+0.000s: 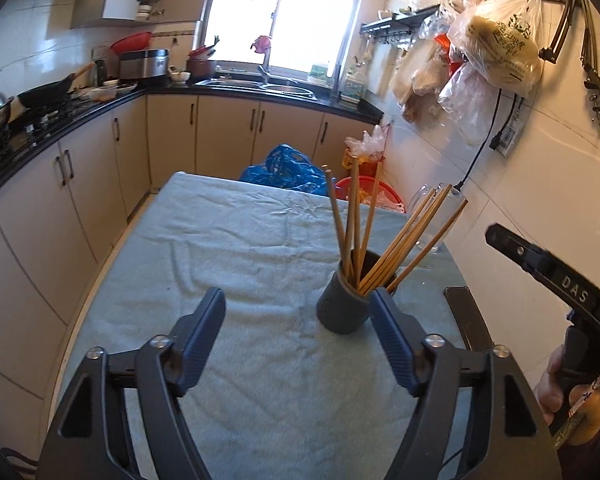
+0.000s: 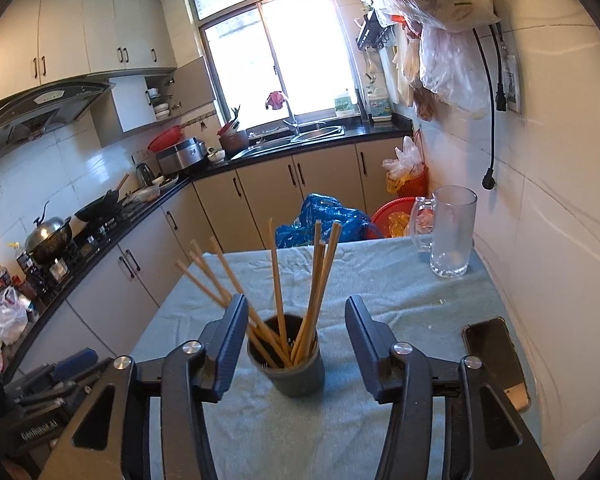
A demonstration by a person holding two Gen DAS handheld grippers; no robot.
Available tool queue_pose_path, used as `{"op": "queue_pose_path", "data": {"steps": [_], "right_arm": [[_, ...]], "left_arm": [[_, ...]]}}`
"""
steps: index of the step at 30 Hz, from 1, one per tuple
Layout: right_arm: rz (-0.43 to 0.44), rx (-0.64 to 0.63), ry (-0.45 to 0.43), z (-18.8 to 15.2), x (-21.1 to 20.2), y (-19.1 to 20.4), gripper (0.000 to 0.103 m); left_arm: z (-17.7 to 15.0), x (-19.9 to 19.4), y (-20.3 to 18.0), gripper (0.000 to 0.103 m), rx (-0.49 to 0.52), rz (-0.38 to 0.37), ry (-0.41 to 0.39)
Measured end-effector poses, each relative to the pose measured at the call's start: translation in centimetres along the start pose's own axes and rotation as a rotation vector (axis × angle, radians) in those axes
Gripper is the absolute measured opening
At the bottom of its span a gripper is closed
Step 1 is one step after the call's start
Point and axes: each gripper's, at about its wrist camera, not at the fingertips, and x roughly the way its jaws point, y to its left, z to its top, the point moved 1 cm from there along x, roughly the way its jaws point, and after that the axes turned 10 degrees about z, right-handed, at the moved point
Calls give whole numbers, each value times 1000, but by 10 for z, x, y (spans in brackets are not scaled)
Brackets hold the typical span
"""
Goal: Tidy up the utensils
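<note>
The wooden chopsticks [image 2: 278,300] all stand in the dark grey holder cup [image 2: 287,364], which sits upright on the pale blue towel [image 1: 228,248] spread over the surface. No loose utensil shows on the cloth in either view, so the sorting looks done or close to it.

The right claw [image 2: 296,346] is wide and holds nothing. In its own view the holder cup lies dead ahead at 12 o'clock, just beyond the fingertips and centred in the gap between them, with the pads clear of its wall. The left claw [image 1: 298,320] is also wide and empty. From it the cup sits ahead at about 1 o'clock, partly hidden behind the right-hand finger; contact there cannot be told.

The chopsticks' long axes run roughly vertical and fan outward at the top: one bundle leans toward 10 o'clock in the right wrist view, the rest stand near upright.

The right claw is the better lined up on the cup, so any further straightening would likely fall to it. The fanned tips stand above the fingers and could be knocked by a careless lift.

A clear glass mug [image 2: 452,232] stands at 2 o'clock near the wall, and a phone [image 2: 496,356] lies at 3 o'clock.
</note>
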Motion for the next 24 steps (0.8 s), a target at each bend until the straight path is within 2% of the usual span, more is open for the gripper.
{"op": "queue_pose_path", "data": {"steps": [3, 9, 13, 18, 22, 24], "right_arm": [[2, -11, 16, -12, -15, 3, 60], [2, -45, 53, -39, -52, 4, 63], [-27, -113, 61, -53, -85, 0, 67], [-150, -262, 58, -63, -135, -8, 71], [-343, -422, 44, -62, -173, -13, 80], [-420, -488, 49, -64, -185, -14, 83]], "left_arm": [[-11, -19, 6, 86, -14, 36, -37], [-34, -73, 13, 102, 6, 213, -210], [-46, -102, 16, 103, 21, 281, -283], [-59, -127, 22, 103, -5, 330, -338], [-70, -138, 23, 103, -18, 377, -407], [-73, -137, 19, 103, -15, 383, -415]]}}
